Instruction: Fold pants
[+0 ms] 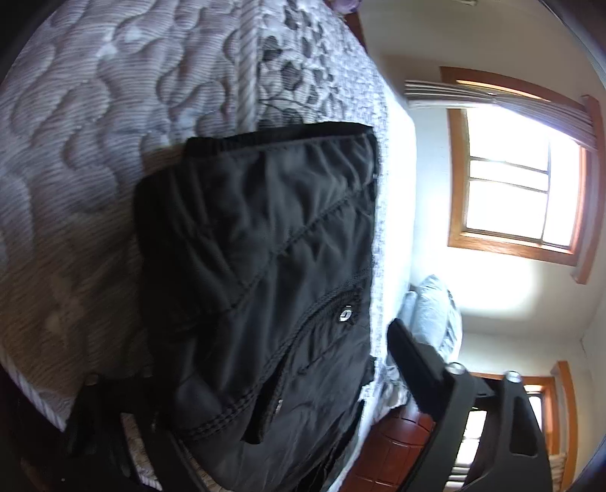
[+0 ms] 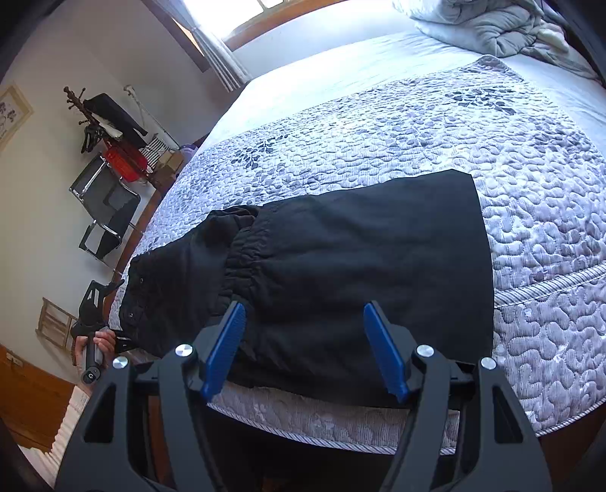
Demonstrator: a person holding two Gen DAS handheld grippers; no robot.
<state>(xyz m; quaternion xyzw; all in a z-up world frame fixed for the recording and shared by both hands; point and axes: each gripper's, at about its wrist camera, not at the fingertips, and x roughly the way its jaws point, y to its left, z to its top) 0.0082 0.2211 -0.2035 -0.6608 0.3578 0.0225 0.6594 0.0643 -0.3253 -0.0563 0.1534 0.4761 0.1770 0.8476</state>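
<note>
So the black pants (image 2: 341, 272) are lying folded on the quilted bed (image 2: 492, 159), right near its front edge, elastic waistband bunched toward the left. The right claw (image 2: 305, 348) hangs just above the near edge of the fabric with its blue pads (image 2: 223, 352) spread wide apart, gripping nothing. The left claw (image 1: 242, 386) sits at the pocket end of the pants (image 1: 265, 265); one black finger (image 1: 413, 355) sticks out off to the side, so it looks spread open too, with fabric draped between. Crumpled blanket (image 2: 492, 26) at the far end
</note>
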